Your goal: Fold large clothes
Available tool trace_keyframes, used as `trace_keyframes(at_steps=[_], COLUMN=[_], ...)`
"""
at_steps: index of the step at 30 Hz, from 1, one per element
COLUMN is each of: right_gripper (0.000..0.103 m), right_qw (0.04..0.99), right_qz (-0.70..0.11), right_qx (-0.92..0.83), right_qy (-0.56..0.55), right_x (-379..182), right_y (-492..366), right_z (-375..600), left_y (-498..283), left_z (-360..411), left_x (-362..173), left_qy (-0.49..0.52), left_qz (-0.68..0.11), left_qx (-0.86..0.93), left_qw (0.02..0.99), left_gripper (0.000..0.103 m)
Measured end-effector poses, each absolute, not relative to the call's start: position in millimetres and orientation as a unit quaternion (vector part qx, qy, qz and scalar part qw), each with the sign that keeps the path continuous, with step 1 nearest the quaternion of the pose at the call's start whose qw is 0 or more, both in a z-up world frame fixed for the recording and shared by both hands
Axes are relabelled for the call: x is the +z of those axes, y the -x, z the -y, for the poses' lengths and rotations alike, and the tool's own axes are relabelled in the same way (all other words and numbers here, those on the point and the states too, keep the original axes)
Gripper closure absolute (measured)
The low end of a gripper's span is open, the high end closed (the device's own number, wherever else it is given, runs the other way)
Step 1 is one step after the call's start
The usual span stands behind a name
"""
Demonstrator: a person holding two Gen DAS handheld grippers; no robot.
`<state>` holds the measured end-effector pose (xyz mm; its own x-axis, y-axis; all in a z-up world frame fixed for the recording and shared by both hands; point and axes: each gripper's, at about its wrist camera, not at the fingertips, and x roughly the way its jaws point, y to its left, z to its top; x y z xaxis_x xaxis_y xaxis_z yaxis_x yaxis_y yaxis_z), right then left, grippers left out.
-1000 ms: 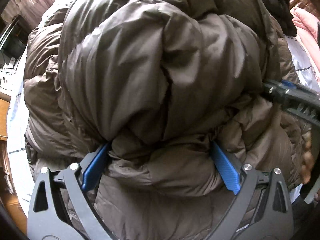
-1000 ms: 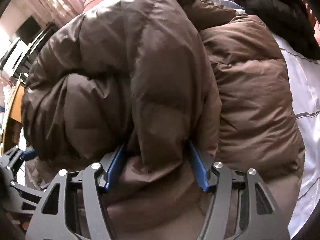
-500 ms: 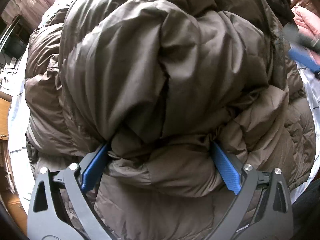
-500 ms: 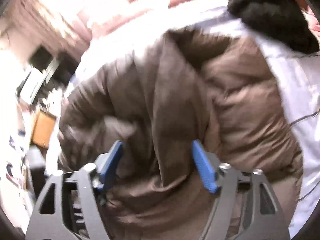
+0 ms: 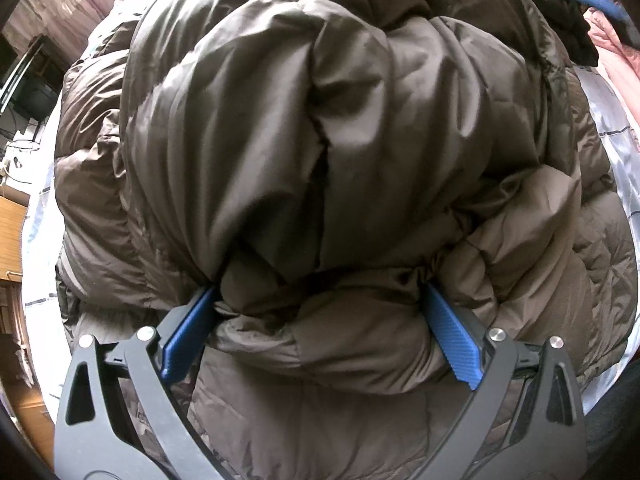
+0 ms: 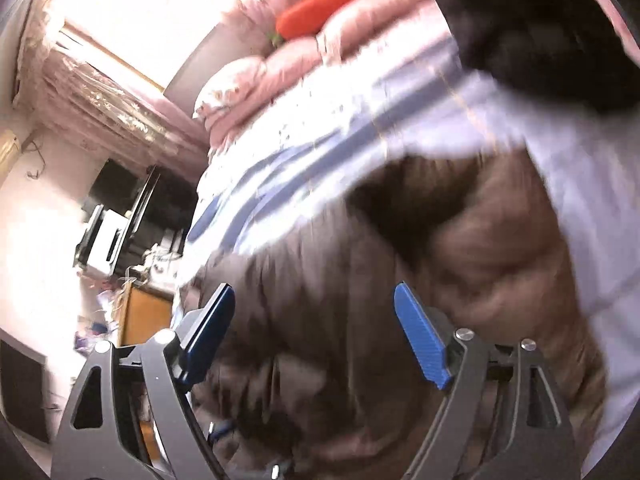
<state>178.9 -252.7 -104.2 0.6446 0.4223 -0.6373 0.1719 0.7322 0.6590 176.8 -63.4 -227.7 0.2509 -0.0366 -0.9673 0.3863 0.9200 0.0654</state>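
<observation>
Since a second ago, my right fingers (image 6: 316,332) have let go of the brown puffy coat (image 5: 320,152); they have just been opening and now stand wide, lifted clear with nothing between them. My left fingers (image 5: 320,328) have not moved: spread wide, they pinch a thick roll of the coat's near edge. The coat lies bunched on the bed (image 6: 560,184), beside a black garment (image 6: 540,28). To fold well, I judge the left should keep pinning that roll while the right takes a fresh edge, so the padding does not spring back.
</observation>
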Motion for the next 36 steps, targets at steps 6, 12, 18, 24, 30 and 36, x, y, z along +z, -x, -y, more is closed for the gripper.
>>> trace_keyframes(at_steps=[6, 12, 18, 24, 30, 36], right_gripper=[0.016, 0.016, 0.038, 0.038, 0.001, 0.001], right_qw=[0.764, 0.68, 0.703, 0.738, 0.769, 0.735], right_qz=[-0.529, -0.61, -0.586, -0.552, -0.55, -0.646], right_qx=[0.069, 0.088, 0.092, 0.07, 0.112, 0.044], right_qy=[-0.362, -0.397, -0.393, -0.383, -0.304, -0.202], right_x=[-144.5, -195.3, -204.9, -189.0, -136.3, -176.0], right_y=[-275.3, -321.9, -307.4, -278.4, -172.7, -39.4], right_z=[252.3, 232.3, 233.1, 233.5, 266.0, 326.5], left_y=[-172.1, -162.7, -167.1, -169.5, -156.2, -149.1], left_z=[69.9, 76.6, 75.2, 74.0, 27.3, -78.6], left_x=[-232.4, -237.9, -250.2, -246.5, -196.6, -182.2], left_qy=[-0.153, -0.164, -0.16, -0.147, -0.071, -0.038], left_qz=[-0.592, -0.584, -0.589, -0.6, -0.605, -0.61], left_qx=[-0.134, -0.14, -0.139, -0.137, -0.186, -0.132], left_qw=[0.779, 0.783, 0.78, 0.774, 0.771, 0.781], left_gripper=[0.002, 0.002, 0.002, 0.002, 0.002, 0.002])
